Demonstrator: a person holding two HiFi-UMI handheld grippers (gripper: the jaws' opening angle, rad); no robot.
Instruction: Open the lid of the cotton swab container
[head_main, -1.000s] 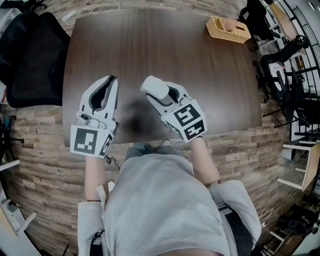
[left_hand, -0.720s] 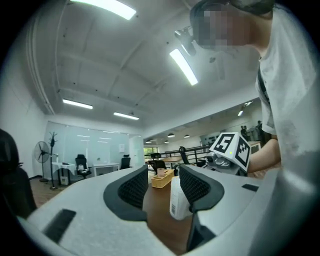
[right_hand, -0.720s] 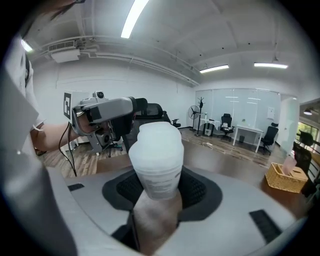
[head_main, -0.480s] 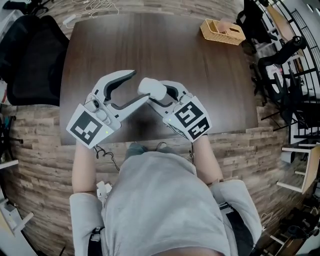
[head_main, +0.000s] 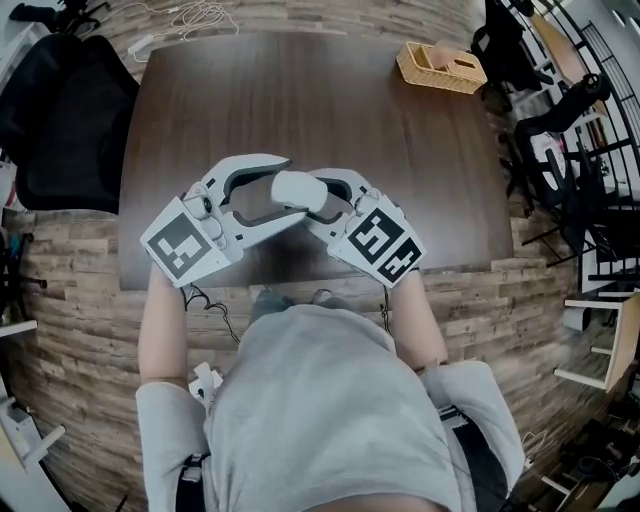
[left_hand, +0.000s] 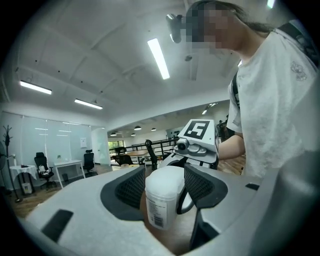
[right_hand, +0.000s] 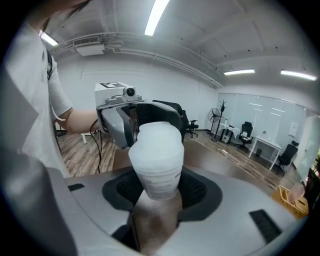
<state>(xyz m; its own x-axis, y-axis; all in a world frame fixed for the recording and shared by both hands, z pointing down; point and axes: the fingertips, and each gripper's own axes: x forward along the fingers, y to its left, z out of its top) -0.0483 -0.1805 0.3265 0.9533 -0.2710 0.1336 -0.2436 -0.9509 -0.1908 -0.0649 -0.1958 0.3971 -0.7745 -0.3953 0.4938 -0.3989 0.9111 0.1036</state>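
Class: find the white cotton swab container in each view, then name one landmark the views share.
Head view: container at centre, above the table.
Left gripper view: container at lower centre, between the left gripper's opening jaws.
Right gripper view: container at centre, clamped by the right gripper.
Shared landmark: the person's pale shirt.

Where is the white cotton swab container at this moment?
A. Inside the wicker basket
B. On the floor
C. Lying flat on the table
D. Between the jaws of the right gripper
D: the right gripper is closed on the sides of the cotton swab container, holding it up over the table.
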